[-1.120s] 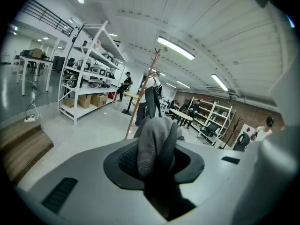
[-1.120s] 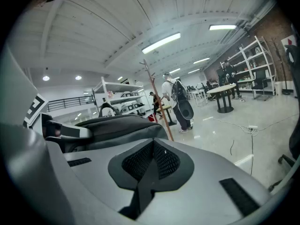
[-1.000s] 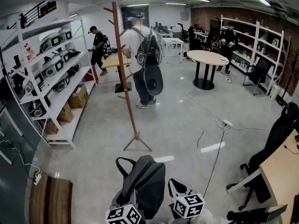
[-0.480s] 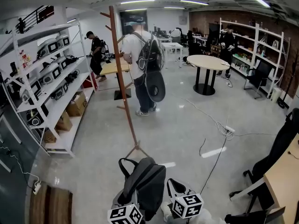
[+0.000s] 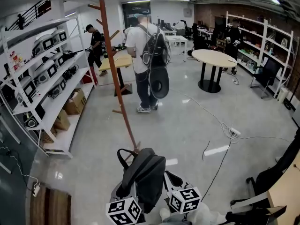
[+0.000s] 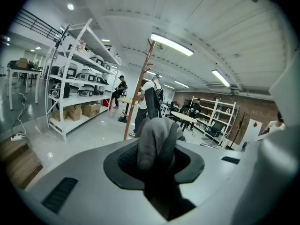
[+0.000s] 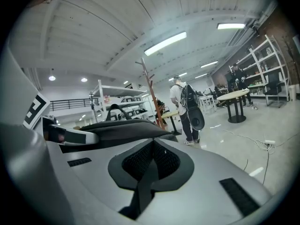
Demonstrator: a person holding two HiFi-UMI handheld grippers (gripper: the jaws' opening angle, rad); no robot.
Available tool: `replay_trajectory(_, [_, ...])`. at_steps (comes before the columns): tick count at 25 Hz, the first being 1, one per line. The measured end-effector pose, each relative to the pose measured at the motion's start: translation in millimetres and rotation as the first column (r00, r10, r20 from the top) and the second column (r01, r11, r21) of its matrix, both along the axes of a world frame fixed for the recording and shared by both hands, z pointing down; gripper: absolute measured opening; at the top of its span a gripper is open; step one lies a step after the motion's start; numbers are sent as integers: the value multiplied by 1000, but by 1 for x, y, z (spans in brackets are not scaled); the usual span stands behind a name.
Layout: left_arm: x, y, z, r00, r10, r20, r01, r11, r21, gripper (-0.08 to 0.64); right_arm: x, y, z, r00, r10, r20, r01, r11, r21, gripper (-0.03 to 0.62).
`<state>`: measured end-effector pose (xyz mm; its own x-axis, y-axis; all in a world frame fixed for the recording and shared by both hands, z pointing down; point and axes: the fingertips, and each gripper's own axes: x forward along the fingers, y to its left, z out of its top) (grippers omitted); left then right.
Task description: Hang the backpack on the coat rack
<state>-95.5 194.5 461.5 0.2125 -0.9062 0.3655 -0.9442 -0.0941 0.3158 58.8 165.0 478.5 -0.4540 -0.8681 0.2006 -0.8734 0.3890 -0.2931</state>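
Coat rack (image 5: pixel 112 55) is drawing nearer than a second ago. We are carrying the backpack (image 5: pixel 145 172) (not yet hung): left gripper (image 6: pixel 157 144) pinching its mesh, right gripper (image 7: pixel 151 165) seemingly clamping its strap.

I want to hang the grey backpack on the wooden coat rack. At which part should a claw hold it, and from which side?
Probably the padded shoulder strap near its top, from the person's side, as the left claw clamps it. The backpack has its carry loop standing open on the far side, toward the coat rack, free for a peg.
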Motion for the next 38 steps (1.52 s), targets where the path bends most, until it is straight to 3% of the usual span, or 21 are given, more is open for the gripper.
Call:
replay_trajectory(7, [13, -66, -3, 1000, -6, -4, 6, 1000, 18, 112, 8, -64, 6, 1000, -11, 8, 11, 1000, -13, 12])
replay_trajectory(16, [21, -141, 11, 999, 45, -3, -45, 999, -15, 112, 10, -137, 14, 1000, 14, 16, -13, 1000, -13, 11])
replay_trajectory(38, [-11, -346, 19, 993, 120, -14, -121, 992, -43, 112, -36, -344, 4, 1000, 23, -2, -23, 1000, 13, 12])
